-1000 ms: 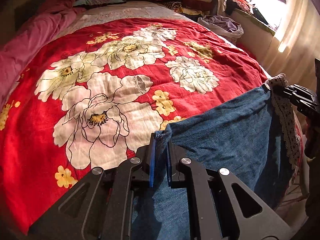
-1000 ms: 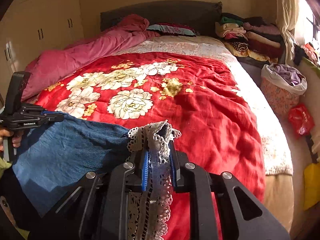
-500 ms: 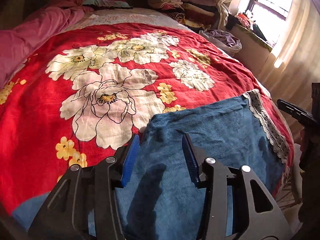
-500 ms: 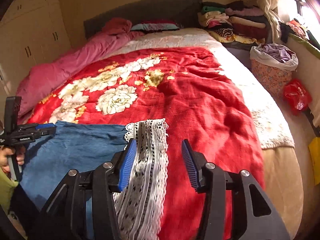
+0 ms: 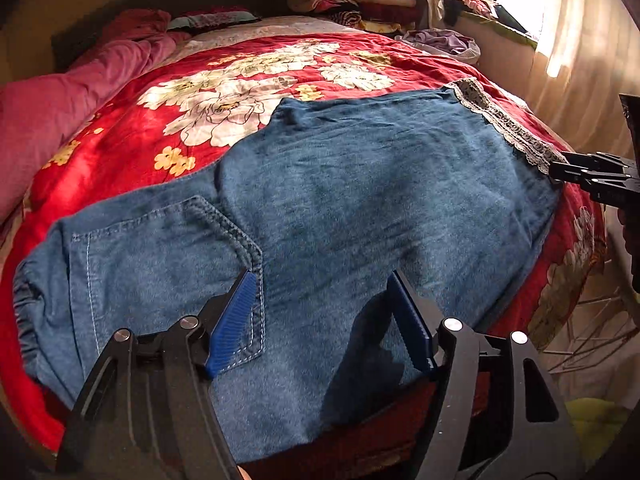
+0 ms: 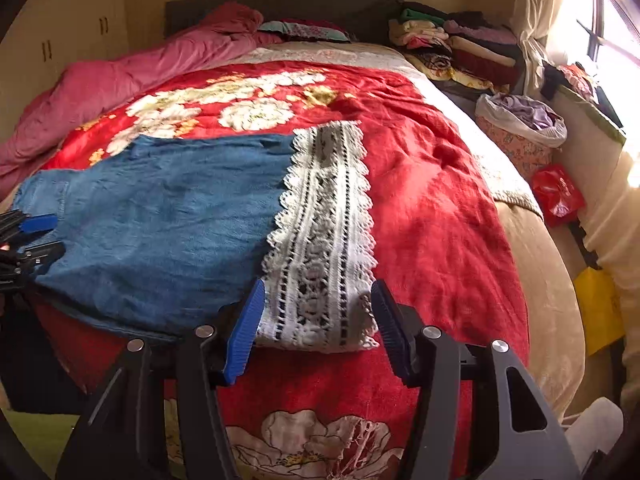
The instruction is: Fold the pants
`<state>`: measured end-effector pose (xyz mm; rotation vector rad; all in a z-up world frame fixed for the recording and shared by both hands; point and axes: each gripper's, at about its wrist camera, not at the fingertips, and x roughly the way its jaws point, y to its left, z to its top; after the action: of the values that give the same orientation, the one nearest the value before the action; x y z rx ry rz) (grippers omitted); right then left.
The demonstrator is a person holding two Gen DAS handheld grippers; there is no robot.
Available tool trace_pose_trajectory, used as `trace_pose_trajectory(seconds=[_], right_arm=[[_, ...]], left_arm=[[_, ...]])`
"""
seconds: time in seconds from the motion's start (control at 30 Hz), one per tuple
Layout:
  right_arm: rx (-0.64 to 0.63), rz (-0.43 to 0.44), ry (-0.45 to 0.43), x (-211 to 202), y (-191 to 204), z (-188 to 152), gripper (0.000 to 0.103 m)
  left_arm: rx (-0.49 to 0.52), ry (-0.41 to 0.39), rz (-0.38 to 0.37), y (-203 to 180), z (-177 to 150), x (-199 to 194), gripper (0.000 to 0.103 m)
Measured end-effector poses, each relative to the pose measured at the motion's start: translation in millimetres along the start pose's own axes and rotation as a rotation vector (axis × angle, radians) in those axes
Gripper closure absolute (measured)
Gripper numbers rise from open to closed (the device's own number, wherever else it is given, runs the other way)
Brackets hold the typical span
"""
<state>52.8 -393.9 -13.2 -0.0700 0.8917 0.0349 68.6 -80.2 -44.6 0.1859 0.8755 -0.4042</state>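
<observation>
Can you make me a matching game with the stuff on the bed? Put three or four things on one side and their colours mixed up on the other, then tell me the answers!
Things:
1. pants
2. lace trim
3. bedspread
4. rumpled blanket

Colours:
A. pink
B. white
C. blue
D. red with big flowers

Right pairs: 1-C, 2-B, 3-D, 4-A. The pants lie flat on the bedspread, with the lace trim at the leg ends; the rumpled blanket lies along the bed's left side.
</observation>
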Motion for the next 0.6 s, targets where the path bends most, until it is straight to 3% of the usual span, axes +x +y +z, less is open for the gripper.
trace_pose_trajectory(seconds=[0.17, 0.27, 0.6], right_arm=[[0.0, -0.006, 0.06, 13.5, -17.3, -15.7, 0.05], [0.053, 0.038, 0.06, 15.6, -28.8, -20.2, 0.05], [0.061, 0.06, 0.03, 7.4, -27.5, -16.7, 0.047]], left_arm=[[-0.036, 0.026, 0.033, 7.7, -5.9, 2.6, 0.035], [-0.059, 0.043, 0.02, 14.3, -7.6, 9.1, 0.031], [-0.04, 0.046, 0.028, 9.4, -9.0, 10.7, 0.024]])
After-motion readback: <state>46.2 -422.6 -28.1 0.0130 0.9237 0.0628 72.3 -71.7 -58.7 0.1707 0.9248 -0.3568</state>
